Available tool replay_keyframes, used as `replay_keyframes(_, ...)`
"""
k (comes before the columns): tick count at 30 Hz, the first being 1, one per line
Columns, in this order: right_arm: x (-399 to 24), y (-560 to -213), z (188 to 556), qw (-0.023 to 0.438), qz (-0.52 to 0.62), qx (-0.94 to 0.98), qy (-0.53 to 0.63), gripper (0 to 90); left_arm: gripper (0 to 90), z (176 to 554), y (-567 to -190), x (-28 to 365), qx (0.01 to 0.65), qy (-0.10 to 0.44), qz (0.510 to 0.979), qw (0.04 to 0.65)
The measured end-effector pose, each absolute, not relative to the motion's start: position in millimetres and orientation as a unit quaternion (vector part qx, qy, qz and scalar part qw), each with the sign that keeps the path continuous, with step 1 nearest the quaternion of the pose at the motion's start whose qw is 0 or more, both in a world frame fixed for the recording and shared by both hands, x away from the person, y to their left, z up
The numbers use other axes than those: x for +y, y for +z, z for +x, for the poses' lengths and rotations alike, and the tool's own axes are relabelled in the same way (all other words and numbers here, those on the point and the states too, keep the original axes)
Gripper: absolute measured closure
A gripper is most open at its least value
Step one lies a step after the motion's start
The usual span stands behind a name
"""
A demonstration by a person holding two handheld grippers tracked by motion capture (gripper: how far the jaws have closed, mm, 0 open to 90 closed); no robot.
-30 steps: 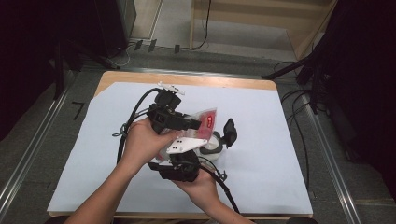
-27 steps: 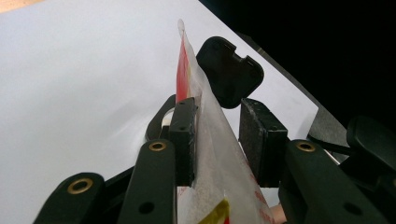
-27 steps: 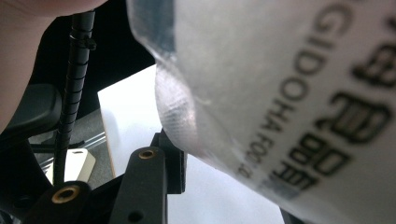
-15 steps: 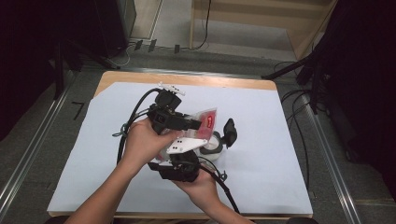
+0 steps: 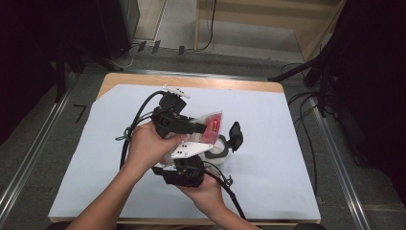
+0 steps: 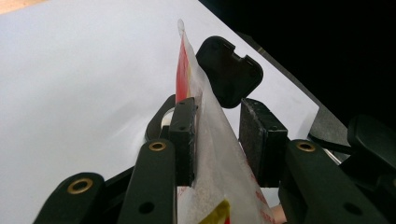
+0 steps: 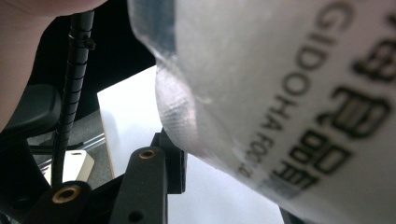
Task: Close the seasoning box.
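Note:
A clear plastic bag (image 5: 212, 125) with a red and white label is held up over the table between my two grippers. My left gripper (image 5: 203, 128) reaches in from the left. In the left gripper view the bag (image 6: 210, 140) stands between its pads (image 6: 184, 135), pressed against one of them. My right gripper (image 5: 194, 153), under its grey plate, comes from below. In the right gripper view the printed bag (image 7: 280, 70) lies against one pad (image 7: 173, 163) and hides the other jaw.
Just right of the grippers, a small round white container (image 5: 219, 151) stands on the table's white sheet (image 5: 287, 143), with a black lid (image 5: 235, 135) upright beside it. Black cables (image 5: 136, 122) trail off to the left. Dark floor and rails border the table.

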State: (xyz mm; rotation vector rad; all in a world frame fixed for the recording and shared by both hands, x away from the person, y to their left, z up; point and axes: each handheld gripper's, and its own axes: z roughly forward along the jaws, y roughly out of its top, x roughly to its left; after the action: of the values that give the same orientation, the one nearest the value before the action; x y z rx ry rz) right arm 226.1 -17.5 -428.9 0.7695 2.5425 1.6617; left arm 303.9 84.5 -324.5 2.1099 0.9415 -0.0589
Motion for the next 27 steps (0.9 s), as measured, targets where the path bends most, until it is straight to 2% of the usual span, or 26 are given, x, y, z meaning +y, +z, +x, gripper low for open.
replay_keyframes(27,-17.6,-428.5,226.5,0.004,0.252,0.804,0.538,63.7,68.1,301.1,-320.9,81.2,0.367,-0.01,0.835,0.41)
